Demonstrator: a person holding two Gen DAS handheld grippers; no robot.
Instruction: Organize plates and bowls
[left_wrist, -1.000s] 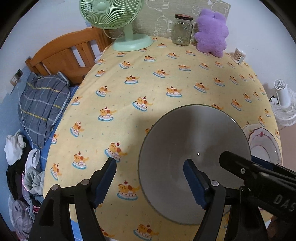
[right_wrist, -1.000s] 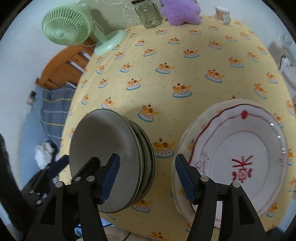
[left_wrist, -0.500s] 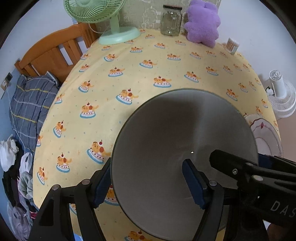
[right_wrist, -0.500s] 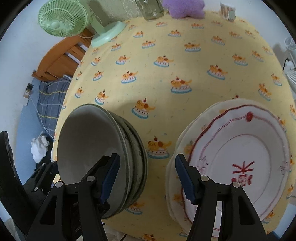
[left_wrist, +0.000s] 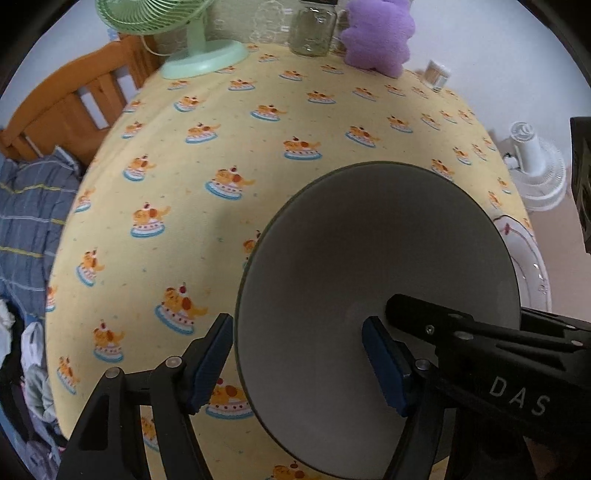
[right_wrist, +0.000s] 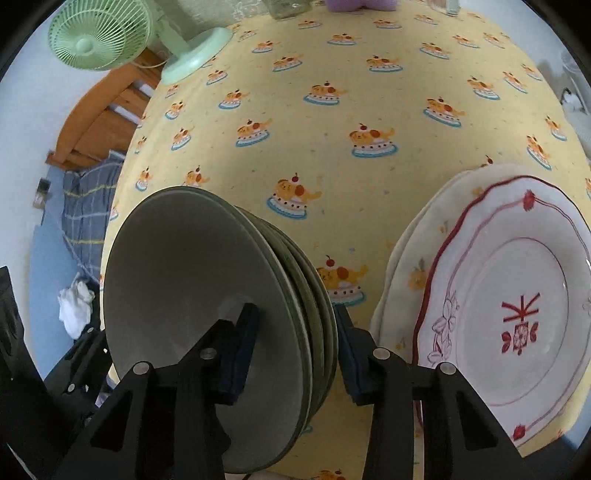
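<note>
A stack of several grey-green bowls (left_wrist: 369, 258) (right_wrist: 192, 280) sits near the front edge of the yellow tablecloth (left_wrist: 258, 155). My left gripper (left_wrist: 295, 365) is open and straddles the stack's left rim, one finger outside and one inside the top bowl. My right gripper (right_wrist: 293, 350) straddles the opposite rim. Its jaws are closing, with the pads against the inner wall and the outer bowls. One of its fingers (left_wrist: 424, 321) shows in the left wrist view. To the right, a white plate with red patterns (right_wrist: 509, 325) lies on a cream plate (right_wrist: 410, 258).
At the table's far side stand a green fan (left_wrist: 199, 55), a glass jar (left_wrist: 312, 33), a purple plush toy (left_wrist: 376, 33) and a toothpick holder (left_wrist: 436, 75). A wooden bed frame (left_wrist: 74, 103) and bedding lie left; a white fan (left_wrist: 535, 166) is on the floor to the right.
Both grippers sank toward the bowls. The right gripper shifted left off the gap between bowls and plates and its jaws narrowed onto the stack's rim. The left gripper now straddles the other rim.
</note>
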